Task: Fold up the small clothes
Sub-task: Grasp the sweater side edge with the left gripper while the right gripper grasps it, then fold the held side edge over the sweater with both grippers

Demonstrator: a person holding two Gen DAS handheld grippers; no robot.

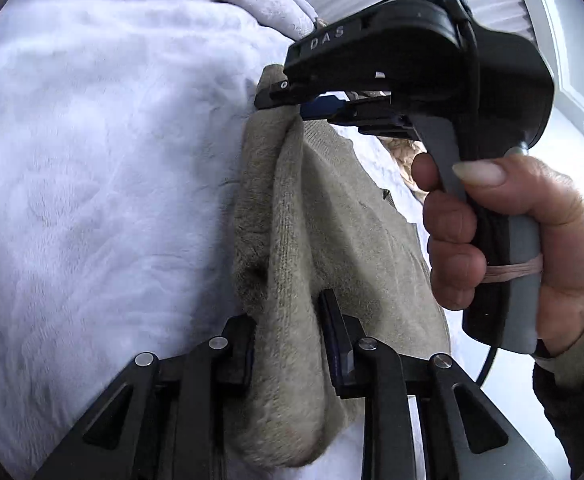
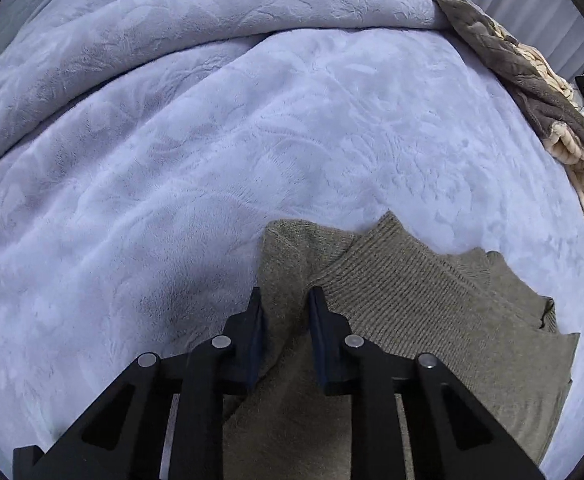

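Knitwear, a beige sweater (image 1: 315, 232), sat pinched between both sets of jaws, left gripper (image 1: 288, 344) and right gripper (image 2: 286, 324), needing level, even tension above the bed (image 2: 172, 140).

Right gripper (image 2: 286, 320): jaws pinched on a bunched fold of the olive-grey knit sweater (image 2: 431, 312). Sweater's ribbed edge runs right of the fingers; garment lies on pale lavender embossed fleece blanket (image 2: 212, 140). Grey and cream quilted throw (image 2: 531, 80) at blanket's far right edge.

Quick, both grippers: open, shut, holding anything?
Left gripper: shut on the olive knit garment.
Right gripper: shut on the same garment.
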